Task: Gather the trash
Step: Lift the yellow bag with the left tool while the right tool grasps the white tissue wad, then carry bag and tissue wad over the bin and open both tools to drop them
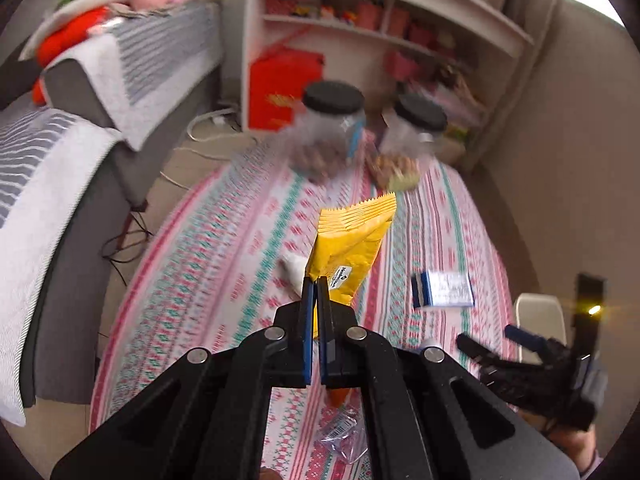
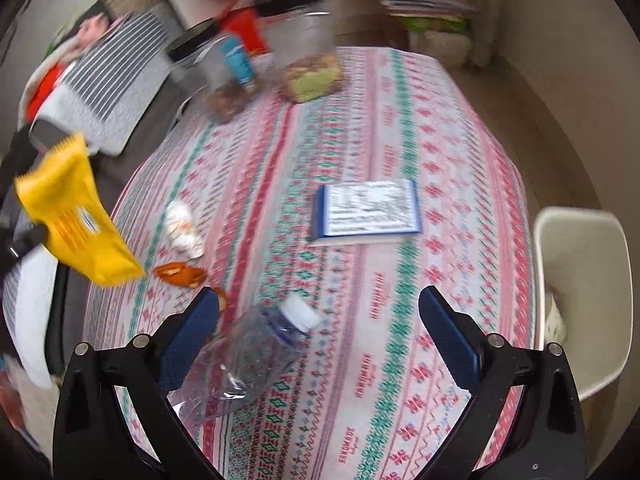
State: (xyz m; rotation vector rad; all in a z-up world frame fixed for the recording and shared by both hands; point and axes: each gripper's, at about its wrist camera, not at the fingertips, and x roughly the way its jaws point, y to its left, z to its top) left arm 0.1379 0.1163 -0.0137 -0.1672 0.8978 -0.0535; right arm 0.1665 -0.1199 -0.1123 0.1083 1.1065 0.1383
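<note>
My left gripper [image 1: 316, 280] is shut on a yellow snack wrapper [image 1: 352, 240] and holds it up above the patterned tablecloth [image 1: 224, 264]. The wrapper also shows in the right wrist view [image 2: 76, 216], at the left, lifted. My right gripper [image 2: 320, 300] is open and empty over the table's near edge; it shows in the left wrist view [image 1: 492, 340] at the lower right. A crushed clear plastic bottle [image 2: 256, 352] with a white cap lies between its fingers, nearer the left one. A crumpled white paper [image 2: 184, 228] and orange peel [image 2: 180, 274] lie on the cloth.
A white bin [image 2: 580, 304] stands off the table's right edge. A blue-edged booklet [image 2: 368, 208] lies mid-table. Two black-lidded jars [image 1: 332, 128] [image 1: 416, 132] stand at the far end. A sofa with a striped cover [image 1: 80, 152] is on the left, with shelves [image 1: 380, 20] behind.
</note>
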